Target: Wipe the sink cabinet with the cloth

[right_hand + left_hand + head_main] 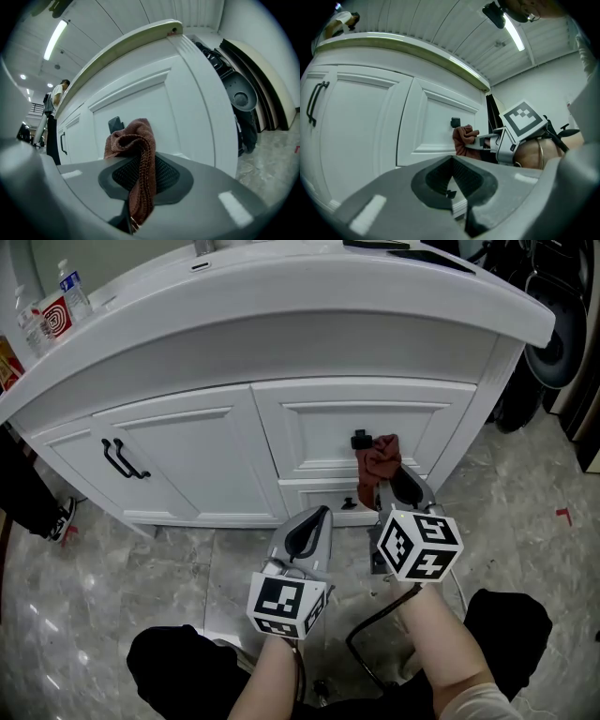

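Your right hand-held gripper (135,180) clamps the knitted rust-brown cloth (133,140) at the white panelled sink cabinet (187,460); your left hand-held gripper (452,192) sits closed, empty.

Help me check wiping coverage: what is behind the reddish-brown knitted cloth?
The white panelled cabinet drawer front, with its black square knob peeking out beside the reddish-brown knitted cloth. The patch directly behind the cloth is covered.

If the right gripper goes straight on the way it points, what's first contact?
The sink cabinet's drawer front, just right of its black knob. The brown cloth clamped in the right gripper would touch before the jaws; the gap is unclear, it may already touch.
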`<action>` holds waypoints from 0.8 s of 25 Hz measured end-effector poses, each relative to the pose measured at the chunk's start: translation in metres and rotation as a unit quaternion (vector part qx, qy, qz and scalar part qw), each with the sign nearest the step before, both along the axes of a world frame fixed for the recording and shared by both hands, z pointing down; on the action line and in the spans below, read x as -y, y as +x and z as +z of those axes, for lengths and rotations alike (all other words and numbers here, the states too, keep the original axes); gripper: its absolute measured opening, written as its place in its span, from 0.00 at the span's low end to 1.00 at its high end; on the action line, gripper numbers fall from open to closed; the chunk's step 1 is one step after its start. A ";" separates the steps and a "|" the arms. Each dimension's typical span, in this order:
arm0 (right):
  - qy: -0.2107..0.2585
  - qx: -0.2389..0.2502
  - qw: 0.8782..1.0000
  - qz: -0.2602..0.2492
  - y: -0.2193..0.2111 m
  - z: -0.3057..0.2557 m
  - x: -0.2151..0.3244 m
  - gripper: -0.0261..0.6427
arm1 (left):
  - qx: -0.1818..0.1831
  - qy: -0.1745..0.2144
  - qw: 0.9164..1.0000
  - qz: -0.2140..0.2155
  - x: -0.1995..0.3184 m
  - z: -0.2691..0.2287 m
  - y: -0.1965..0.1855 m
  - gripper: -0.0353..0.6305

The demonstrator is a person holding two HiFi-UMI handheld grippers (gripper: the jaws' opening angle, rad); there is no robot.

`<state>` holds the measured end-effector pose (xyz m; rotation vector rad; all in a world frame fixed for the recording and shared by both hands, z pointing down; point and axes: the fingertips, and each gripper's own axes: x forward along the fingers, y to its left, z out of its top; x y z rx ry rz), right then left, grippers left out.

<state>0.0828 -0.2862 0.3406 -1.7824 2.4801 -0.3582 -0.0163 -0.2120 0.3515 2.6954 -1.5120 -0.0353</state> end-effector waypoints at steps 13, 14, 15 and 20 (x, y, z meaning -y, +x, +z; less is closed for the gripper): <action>-0.033 0.003 0.995 0.091 0.094 0.016 -0.007 0.18 | 0.000 -0.012 1.000 0.019 0.003 0.008 0.024 0.05; -0.038 0.005 0.994 0.102 0.101 0.019 -0.008 0.18 | -0.001 -0.012 1.000 0.017 0.003 0.009 0.023 0.05; -0.039 0.006 0.993 0.109 0.106 0.020 -0.009 0.18 | -0.001 -0.014 1.000 0.015 0.003 0.011 0.021 0.05; -0.016 0.022 0.999 0.045 0.055 0.018 -0.018 0.18 | 0.005 -0.020 1.000 -0.002 0.006 0.017 0.003 0.05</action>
